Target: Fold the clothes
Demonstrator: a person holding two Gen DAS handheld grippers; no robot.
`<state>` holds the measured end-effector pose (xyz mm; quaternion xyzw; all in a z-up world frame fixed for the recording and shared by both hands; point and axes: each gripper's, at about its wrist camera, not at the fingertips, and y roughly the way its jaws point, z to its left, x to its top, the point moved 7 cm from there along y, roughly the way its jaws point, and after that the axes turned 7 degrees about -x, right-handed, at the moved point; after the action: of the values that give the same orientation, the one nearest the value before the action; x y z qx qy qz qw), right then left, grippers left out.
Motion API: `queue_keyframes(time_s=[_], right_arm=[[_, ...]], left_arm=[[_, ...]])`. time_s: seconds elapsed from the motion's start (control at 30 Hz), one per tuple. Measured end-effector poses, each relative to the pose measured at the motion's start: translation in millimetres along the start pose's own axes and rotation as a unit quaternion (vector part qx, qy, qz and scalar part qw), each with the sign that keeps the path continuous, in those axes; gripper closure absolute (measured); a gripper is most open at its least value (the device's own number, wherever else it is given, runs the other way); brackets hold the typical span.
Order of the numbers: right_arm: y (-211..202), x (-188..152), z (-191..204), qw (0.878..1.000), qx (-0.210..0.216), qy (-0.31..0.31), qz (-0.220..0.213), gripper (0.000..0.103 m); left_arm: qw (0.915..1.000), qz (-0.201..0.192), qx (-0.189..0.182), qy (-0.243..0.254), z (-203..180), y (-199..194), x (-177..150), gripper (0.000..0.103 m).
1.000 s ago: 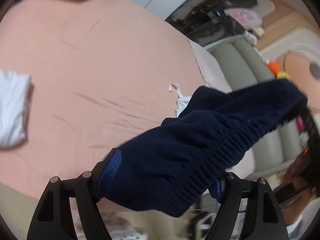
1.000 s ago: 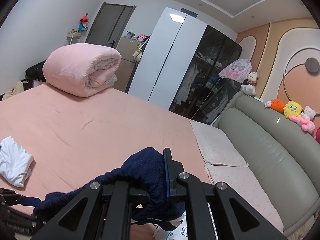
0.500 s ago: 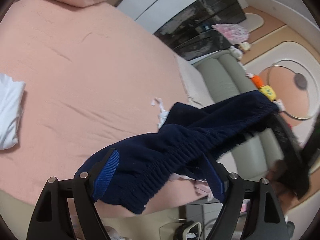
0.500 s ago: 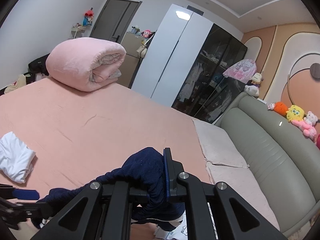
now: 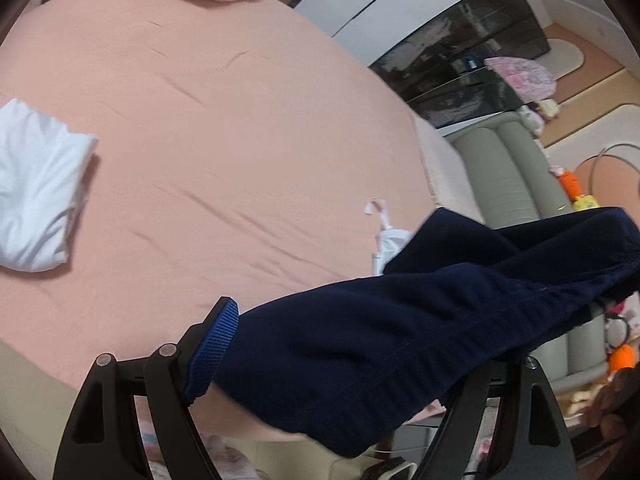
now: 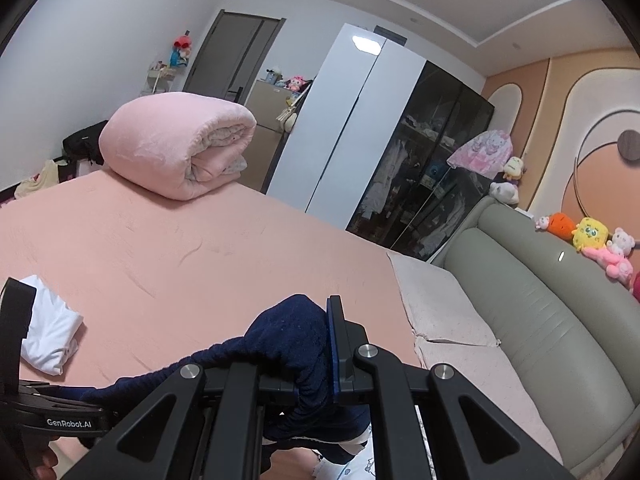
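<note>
Closest in the right wrist view, the right gripper [image 6: 298, 356] is clamped on a bunched end of the navy knit garment [image 6: 288, 344], the cloth pressed against its blue-padded finger [image 6: 333, 344]. From there the garment runs leftward as a ribbed band toward the left gripper [image 6: 52, 412], seen at the lower left edge of that view.

In the left wrist view the left gripper [image 5: 332, 364] has the navy knit garment [image 5: 400, 328] filling the space between its fingers; the blue pad of one finger [image 5: 214, 350] sits against the cloth, while the other fingertip is covered by fabric, so whether the jaws are closed on it cannot be told. The garment is held in the air above the near edge of the bed [image 5: 240, 140], stretched between the two grippers, its long axis running from lower left up to the right edge of that view.

Just beyond the garment lies a small white item with a strap [image 5: 384, 232] on the pink sheet. Farther left, well apart, rests a crumpled white garment [image 5: 36, 192]. Pale pillows [image 6: 440, 316] lie along the grey-green headboard [image 6: 540, 312]. At the far end of the bed sits a rolled pink duvet [image 6: 176, 148], with a white and dark-glass wardrobe [image 6: 400, 152] behind it and plush toys [image 6: 588, 236] on the headboard ledge.
</note>
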<state>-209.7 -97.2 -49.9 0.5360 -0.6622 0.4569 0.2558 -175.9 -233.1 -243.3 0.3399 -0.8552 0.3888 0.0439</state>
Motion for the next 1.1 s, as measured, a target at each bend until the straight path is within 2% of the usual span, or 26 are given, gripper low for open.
queue_keyframes(time_s=[0.07,0.23,0.33,0.43,0.5,0.57,0.6,0.73,0.83,1.1], right_arm=[[1.0,0.2,-1.9,1.0,-0.002,0.001,0.001,0.096],[0.4,4.5,-9.4,1.0,-0.01,0.012,-0.005,0.096],[-1.5,7.7,-9.8,1.0,-0.003,0.019,-0.007,0.096],[-5.6,10.8,-7.2,1.0,-0.008,0.014,-0.017,0.096],[-8.5,12.5,-4.4,1.0,-0.015,0.006,-0.025,0.096],[-7.7,12.4,-1.7,1.0,-0.013,0.002,-0.024,0.096],[-6.8,11.8,-1.2,1.0,-0.014,0.002,-0.023,0.096],[2.4,3.8,-3.2,1.0,-0.02,0.006,-0.005,0.096],[7.6,-6.1,-2.8,1.0,-0.008,0.016,0.009,0.096],[19.9,-28.7,-10.3,0.999,0.007,0.032,0.034,0.096]], left_arm=[[1.0,0.001,0.002,-0.001,2.4,-1.2,-2.1,0.022],[0.9989,0.003,0.045,0.012,11.2,-3.3,-5.2,0.02],[0.9985,0.004,0.052,0.014,13.1,-0.5,-6.6,0.019],[0.9987,-0.013,0.048,0.007,17.4,-4.1,-6.6,0.02],[0.9977,-0.03,0.059,0.013,18.4,-9.0,-5.9,0.021],[0.996,-0.044,0.073,0.025,16.1,-13.9,-5.4,0.027],[0.9953,-0.051,0.075,0.032,13.9,-16.5,-5.2,0.035],[0.9927,-0.081,0.076,0.047,4.2,-23.0,-3.5,0.074],[0.9887,-0.103,0.09,0.061,-0.3,-25.0,-2.7,0.084],[0.9838,-0.127,0.099,0.08,-5.4,-33.7,5.6,0.086]])
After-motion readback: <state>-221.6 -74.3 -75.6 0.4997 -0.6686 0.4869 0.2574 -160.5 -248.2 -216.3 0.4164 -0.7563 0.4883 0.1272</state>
